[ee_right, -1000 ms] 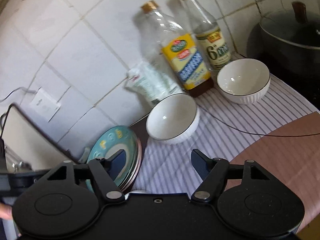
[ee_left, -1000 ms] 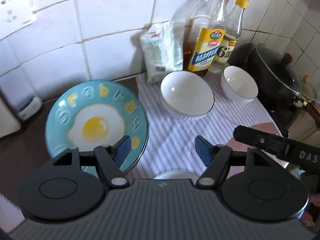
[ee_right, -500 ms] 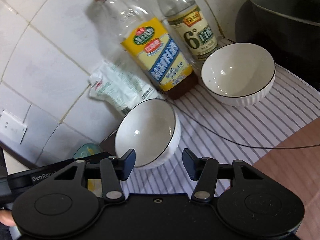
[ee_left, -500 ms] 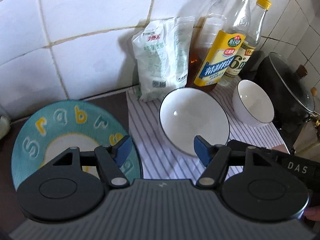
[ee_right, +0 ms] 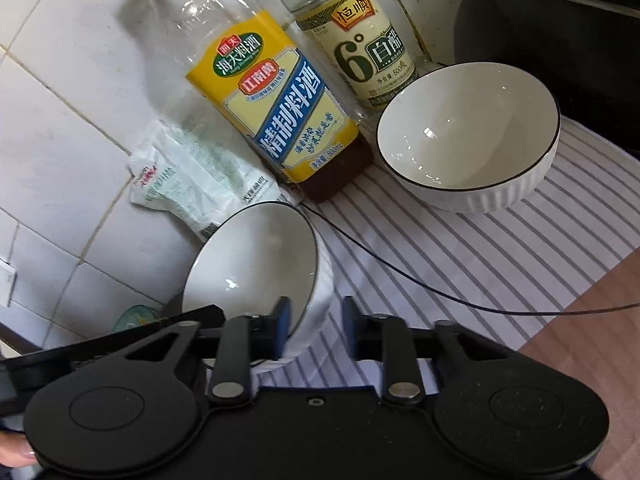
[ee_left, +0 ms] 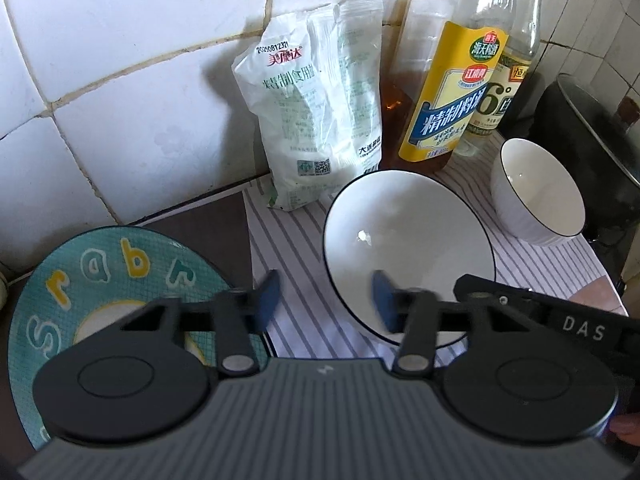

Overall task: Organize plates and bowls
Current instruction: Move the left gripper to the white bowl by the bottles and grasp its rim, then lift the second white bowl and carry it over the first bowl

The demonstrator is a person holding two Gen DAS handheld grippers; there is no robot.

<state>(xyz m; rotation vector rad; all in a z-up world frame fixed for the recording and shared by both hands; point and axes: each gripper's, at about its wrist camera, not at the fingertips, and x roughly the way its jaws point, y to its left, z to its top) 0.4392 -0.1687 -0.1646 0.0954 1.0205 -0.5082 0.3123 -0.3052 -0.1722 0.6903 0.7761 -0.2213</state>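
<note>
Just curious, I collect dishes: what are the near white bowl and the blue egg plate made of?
Near white bowl: likely glazed ceramic, given its glossy highlight, dark painted rim and ribbed outside. Blue egg plate: probably glazed ceramic too, with raised letters and a fine grid texture; melamine can't be ruled out.

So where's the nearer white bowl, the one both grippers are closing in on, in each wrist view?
Left wrist view: the nearer white bowl sits centre-right on the striped cloth, its near rim between the closing left gripper jaws.
Right wrist view: lower centre-left, tilted, its near rim between the closing right gripper jaws.
Shared landmark: the yellow-labelled bottle just behind it.
</note>
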